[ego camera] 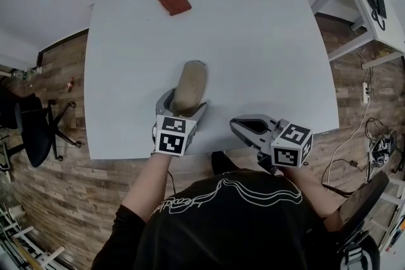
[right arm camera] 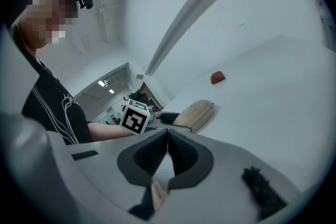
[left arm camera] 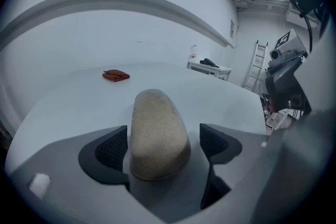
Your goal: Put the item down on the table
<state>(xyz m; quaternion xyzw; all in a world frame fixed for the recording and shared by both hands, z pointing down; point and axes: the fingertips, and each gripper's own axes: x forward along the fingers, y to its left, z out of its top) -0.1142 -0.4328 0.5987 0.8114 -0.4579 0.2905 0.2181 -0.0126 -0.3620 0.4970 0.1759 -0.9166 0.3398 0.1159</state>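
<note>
A beige, oblong, rounded item (ego camera: 191, 82) lies on the white table (ego camera: 266, 41) near its front edge. My left gripper (ego camera: 185, 101) straddles its near end. In the left gripper view the item (left arm camera: 157, 128) sits between the dark pads (left arm camera: 111, 148), and a gap shows at the right pad, so the jaws are open around it. My right gripper (ego camera: 243, 126) hovers at the table's front edge to the right, shut with nothing in it; its pads (right arm camera: 181, 150) meet. From there the item (right arm camera: 195, 113) is seen beside the left gripper's marker cube (right arm camera: 135, 117).
A small flat red object (ego camera: 173, 0) lies at the table's far side. A white side desk (ego camera: 373, 16) with a dark device stands at the right. An office chair (ego camera: 31, 126) is on the wooden floor at the left. A ladder (left arm camera: 255, 68) stands beyond the table.
</note>
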